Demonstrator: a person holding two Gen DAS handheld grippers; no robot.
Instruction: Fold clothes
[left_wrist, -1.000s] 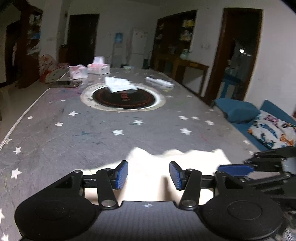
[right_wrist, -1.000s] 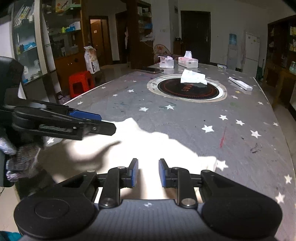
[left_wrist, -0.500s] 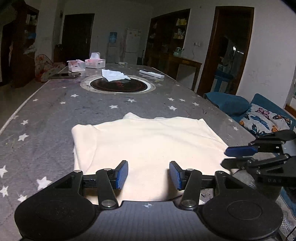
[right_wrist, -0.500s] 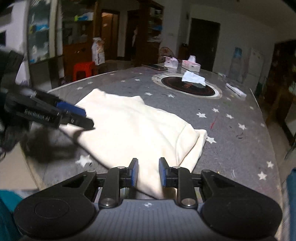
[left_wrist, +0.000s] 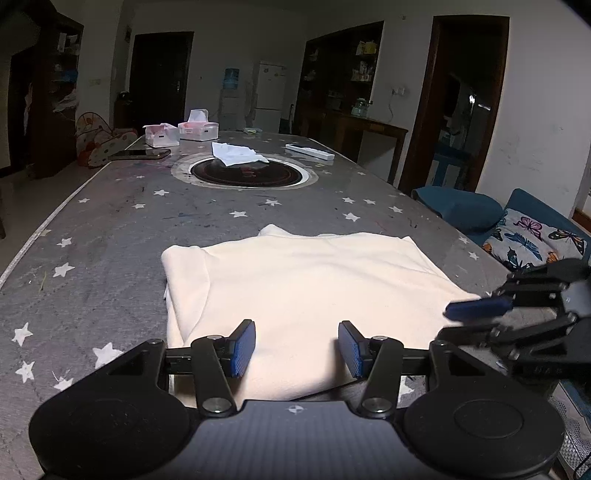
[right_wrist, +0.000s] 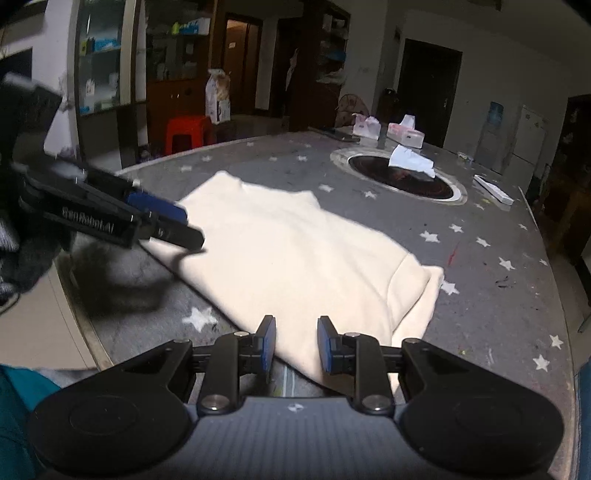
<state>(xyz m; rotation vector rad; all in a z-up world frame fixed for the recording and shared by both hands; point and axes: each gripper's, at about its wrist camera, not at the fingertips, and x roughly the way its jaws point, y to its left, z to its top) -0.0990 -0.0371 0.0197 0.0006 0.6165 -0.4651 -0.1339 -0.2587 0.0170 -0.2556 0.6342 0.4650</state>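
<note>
Grey, star-printed covering runs the length of the surface, and near its close edge lies the cream garment, flat, with one side already turned over itself. Over the near hem, the left gripper has its fingers set moderately wide with nothing between them. The right gripper hangs above the garment's near corner, fingers narrow and likewise bare of cloth. Neither visibly touches the fabric. Farther out sit a round black hob with a crumpled tissue on it, two tissue boxes, a phone and a white remote.

My worry is the next grab. The doubled edge by the right fingers is thick, and so small a gap may pinch only the top layer, pulling the fold apart. The hem also lies near the surface's rim, so an uneven lift by the two hands could skew the cloth or drag it off.
</note>
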